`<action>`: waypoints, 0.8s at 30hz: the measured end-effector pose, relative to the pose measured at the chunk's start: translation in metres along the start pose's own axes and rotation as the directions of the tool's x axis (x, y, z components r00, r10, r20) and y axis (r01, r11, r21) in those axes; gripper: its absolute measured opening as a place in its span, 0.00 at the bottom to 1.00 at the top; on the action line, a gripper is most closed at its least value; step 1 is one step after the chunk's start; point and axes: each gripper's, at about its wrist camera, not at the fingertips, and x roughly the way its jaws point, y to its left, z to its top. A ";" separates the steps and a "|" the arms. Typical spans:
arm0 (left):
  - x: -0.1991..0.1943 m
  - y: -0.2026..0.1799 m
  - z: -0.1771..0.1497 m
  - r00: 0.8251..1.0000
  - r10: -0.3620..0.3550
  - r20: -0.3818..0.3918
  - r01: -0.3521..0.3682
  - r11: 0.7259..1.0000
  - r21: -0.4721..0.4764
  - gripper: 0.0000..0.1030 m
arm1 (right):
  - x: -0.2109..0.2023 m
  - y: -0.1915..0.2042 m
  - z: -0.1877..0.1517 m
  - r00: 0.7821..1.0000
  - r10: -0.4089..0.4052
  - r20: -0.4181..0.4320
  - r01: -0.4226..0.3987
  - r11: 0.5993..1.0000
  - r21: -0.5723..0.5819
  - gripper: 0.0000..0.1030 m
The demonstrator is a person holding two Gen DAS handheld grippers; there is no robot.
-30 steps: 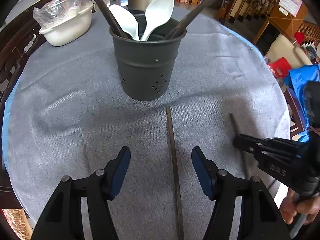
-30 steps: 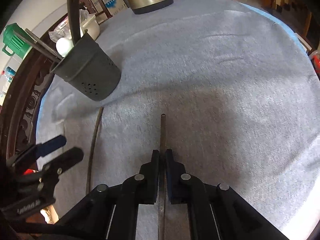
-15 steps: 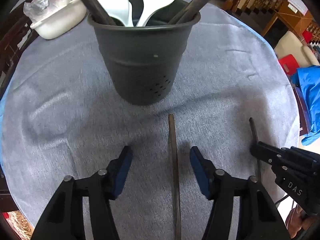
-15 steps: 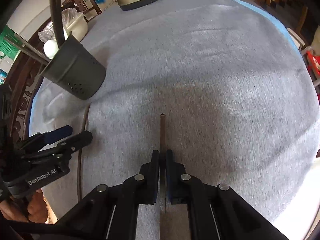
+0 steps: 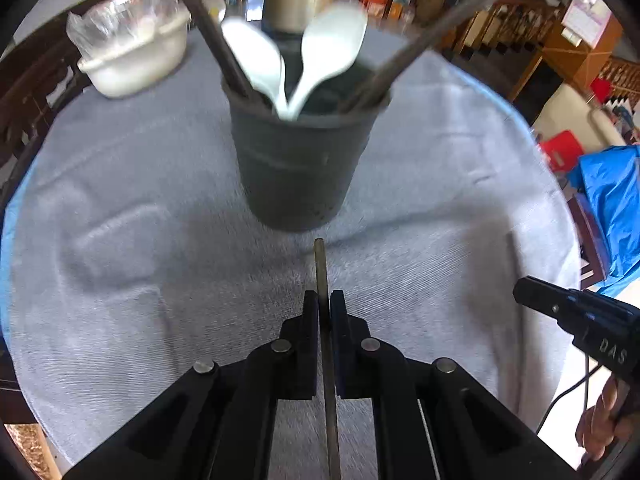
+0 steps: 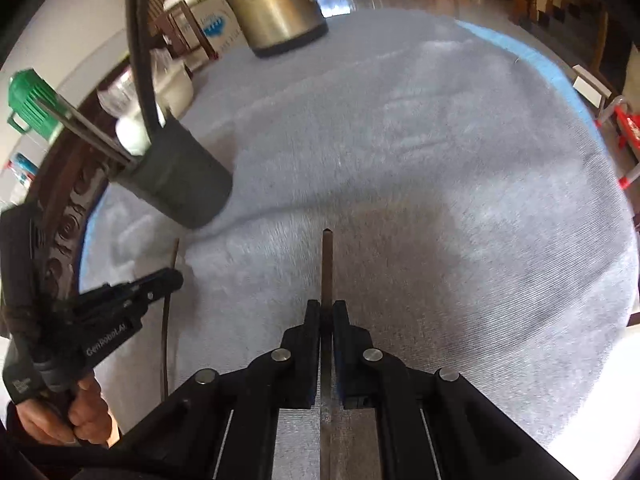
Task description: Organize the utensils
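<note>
A dark grey utensil holder [image 5: 300,168] stands on the grey cloth, holding two white spoons [image 5: 332,48] and several dark chopsticks. It also shows in the right wrist view [image 6: 180,184]. My left gripper [image 5: 325,304] is shut on a dark chopstick [image 5: 320,268] whose tip points at the holder's base. My right gripper [image 6: 327,312] is shut on another dark chopstick [image 6: 327,264], to the right of the holder. The left gripper appears in the right wrist view [image 6: 120,308], and the right gripper in the left wrist view [image 5: 576,320].
A gold kettle [image 6: 276,4] stands at the table's far side. A white bowl covered in plastic [image 5: 132,52] sits at the far left. A green jug [image 6: 26,100] is off the table's left. Chairs and a blue cover [image 5: 612,208] lie beyond the right edge.
My left gripper has closed on the chopstick that lay between its open fingers. The right gripper stays shut on its chopstick and has lifted slightly.
</note>
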 end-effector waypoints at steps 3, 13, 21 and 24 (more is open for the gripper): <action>-0.031 -0.001 -0.002 0.997 -0.016 0.074 0.017 1.000 -0.009 0.06 | -0.016 0.002 0.003 0.998 0.047 0.046 -0.047 0.999 0.003 0.06; -0.092 0.009 -0.018 0.977 -0.033 0.211 0.035 0.999 -0.008 0.05 | -0.006 0.001 0.018 0.999 0.052 0.002 -0.052 0.997 0.060 0.11; -0.119 0.009 -0.027 0.956 -0.046 0.290 0.042 0.999 0.019 0.05 | 0.040 0.009 0.023 0.992 -0.045 -0.120 0.050 0.998 0.044 0.35; -0.129 0.009 -0.032 0.949 -0.051 0.311 0.045 0.999 0.025 0.05 | 0.052 0.020 0.026 0.984 -0.113 -0.137 0.114 0.993 0.000 0.35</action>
